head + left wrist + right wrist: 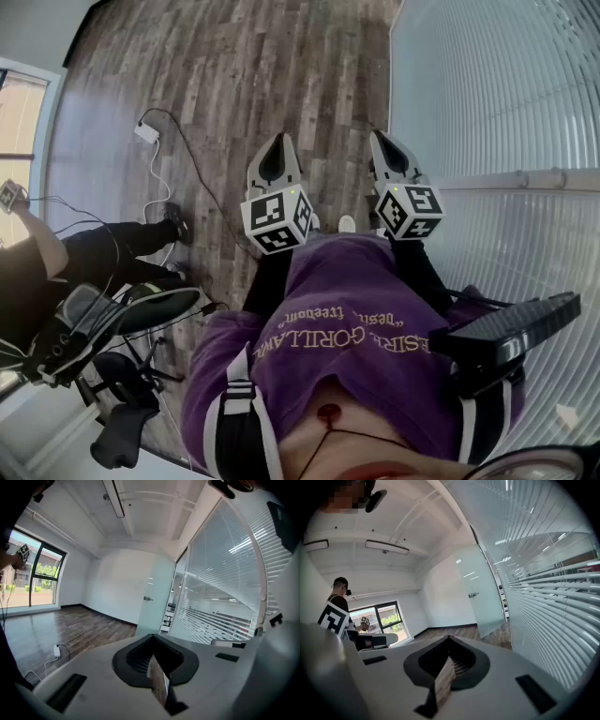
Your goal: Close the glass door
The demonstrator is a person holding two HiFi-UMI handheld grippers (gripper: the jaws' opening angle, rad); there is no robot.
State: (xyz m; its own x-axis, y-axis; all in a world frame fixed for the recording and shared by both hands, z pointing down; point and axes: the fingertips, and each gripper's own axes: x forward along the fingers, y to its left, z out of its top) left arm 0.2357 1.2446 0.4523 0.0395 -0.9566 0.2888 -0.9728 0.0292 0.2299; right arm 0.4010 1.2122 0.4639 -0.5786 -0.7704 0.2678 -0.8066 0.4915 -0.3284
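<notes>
Nearest, my left gripper [279, 142] and right gripper [382, 141] hang over the brown plank floor [225, 84], both sets of jaws together and empty. Well ahead, the frosted glass door [157, 595] stands open beside the slatted glass wall [225, 588]. Approach step, I judge: next I must reach it and push.

right gripper [449, 641] closed, empty; glass door [483, 585] open ahead.

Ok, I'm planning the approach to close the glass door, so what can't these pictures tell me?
- Door handle: too small in both tool views to tell its shape.
- Glass door: not in the head view at all.
- Hands: hidden under the marker cubes in the head view.
</notes>
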